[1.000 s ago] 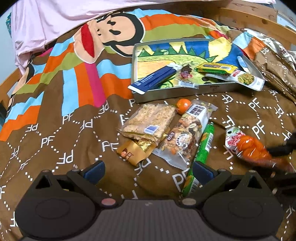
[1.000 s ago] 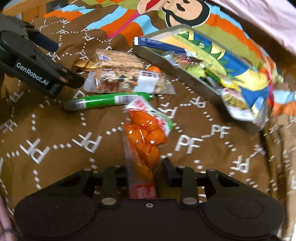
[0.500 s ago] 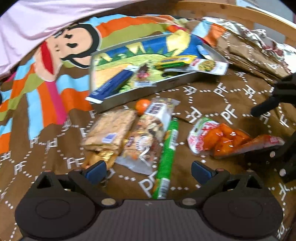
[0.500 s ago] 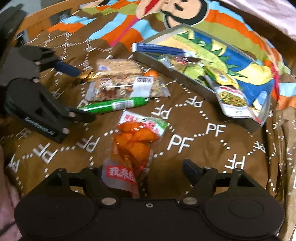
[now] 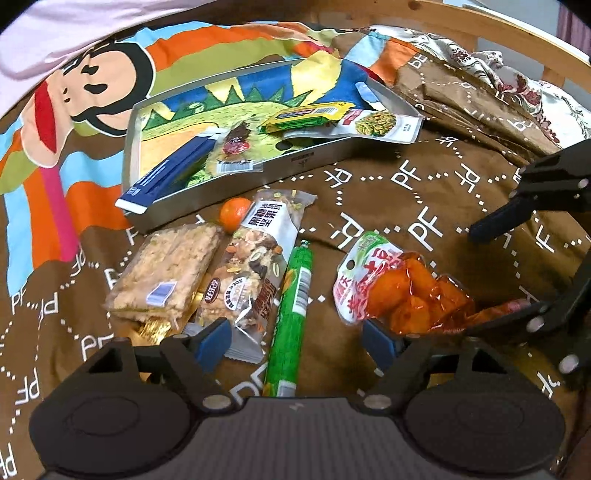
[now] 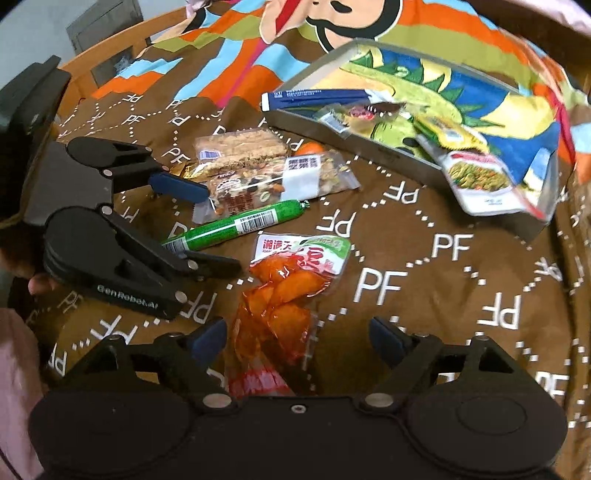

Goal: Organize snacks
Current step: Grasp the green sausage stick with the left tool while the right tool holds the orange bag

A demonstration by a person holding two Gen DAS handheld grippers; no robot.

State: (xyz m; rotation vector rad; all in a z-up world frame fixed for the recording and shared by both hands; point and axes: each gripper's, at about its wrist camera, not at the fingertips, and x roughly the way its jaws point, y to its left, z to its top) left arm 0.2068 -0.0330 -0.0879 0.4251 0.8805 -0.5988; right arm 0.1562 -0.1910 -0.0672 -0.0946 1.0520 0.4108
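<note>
A green sausage stick [image 5: 291,314] lies on the brown blanket between the fingers of my left gripper [image 5: 295,343]. Its jaws are closing around the stick, and the pads stand clear of it. The right wrist view shows that left gripper [image 6: 207,229] astride the sausage [image 6: 240,225]. My right gripper [image 6: 297,339] is open over the tail of an orange pickle packet [image 6: 280,306], which lies loose on the blanket. The metal tray [image 5: 325,162] at the back holds a blue packet [image 5: 170,173], a yellow bar [image 5: 306,116] and a white pouch [image 5: 376,125].
A nut-mix packet [image 5: 255,266], a crispy rice bar [image 5: 166,273], a gold wrapper [image 5: 155,326] and a small tangerine [image 5: 234,212] lie left of the sausage. Crumpled floral fabric [image 5: 480,81] is piled at the back right. A wooden bed rail [image 5: 498,29] runs behind.
My right gripper opened and let go of the orange packet, which now lies on the blanket. The left gripper swung down over the green sausage and its jaws narrowed.
</note>
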